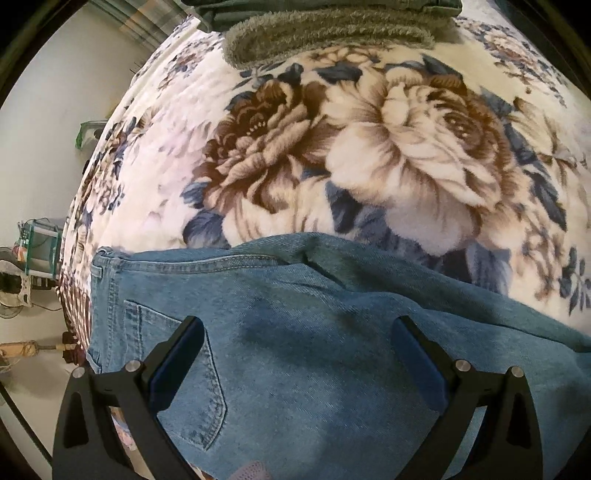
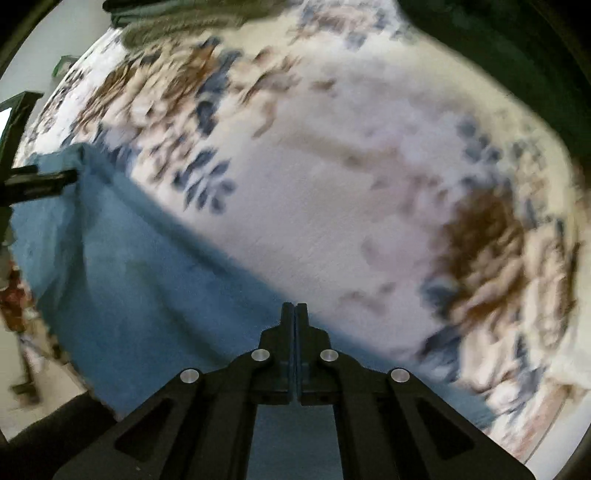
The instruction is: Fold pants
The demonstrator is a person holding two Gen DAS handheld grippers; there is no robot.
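Note:
Light blue jeans (image 1: 332, 350) lie on a floral blanket (image 1: 369, 147), with the waistband and a back pocket (image 1: 177, 369) at the left. My left gripper (image 1: 297, 325) hovers over the seat of the jeans, its jaws wide apart with nothing between them. The right wrist view is blurred; there the jeans (image 2: 129, 277) run diagonally, a dark shadow under their far edge. My right gripper (image 2: 295, 308) is shut right at that edge and pinches the denim. One black finger of the left gripper (image 2: 40, 181) shows at the far left.
A folded grey-green fuzzy cloth (image 1: 332, 33) and darker folded clothes lie at the blanket's far end. A dark green cloth (image 2: 517, 55) fills the top right corner. The bed's edge drops off at the left to a floor with small items (image 1: 37, 240).

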